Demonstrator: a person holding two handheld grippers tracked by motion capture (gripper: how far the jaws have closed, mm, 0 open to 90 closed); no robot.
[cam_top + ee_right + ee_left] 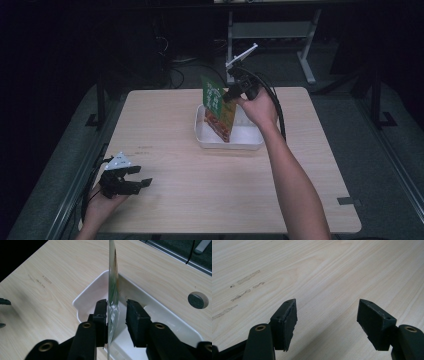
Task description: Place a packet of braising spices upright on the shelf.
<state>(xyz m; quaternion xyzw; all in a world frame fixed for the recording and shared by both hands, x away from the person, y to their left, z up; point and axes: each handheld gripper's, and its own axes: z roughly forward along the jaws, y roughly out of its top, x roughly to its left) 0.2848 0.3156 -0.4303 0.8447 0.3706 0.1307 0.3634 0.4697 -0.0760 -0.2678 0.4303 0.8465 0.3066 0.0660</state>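
Packet print: edge-on to the right claw's camera, hard to read.
White rectangular plastic tray [205,137]: holds the standing flat green-and-orange snack packet [218,107].
Right claw [117,311]: apart, one pad touching the packet.
Left claw [327,322]: apart, over bare wooden surface [324,272].

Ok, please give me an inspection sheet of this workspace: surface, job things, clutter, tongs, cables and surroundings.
Surface: pale wooden table, faint tape marks and a round plugged hole.
Job's things: green and orange packet stands on edge in the white tray.
Clutter: nothing seen.
Tongs: right tongs astride the packet, a gap shows on one side, pads not clamping; left tongs open, low over bare wood.
Cables: black cable trails along the right forearm; another by the left hand.
Surroundings: dark room, grey metal frame behind the table.
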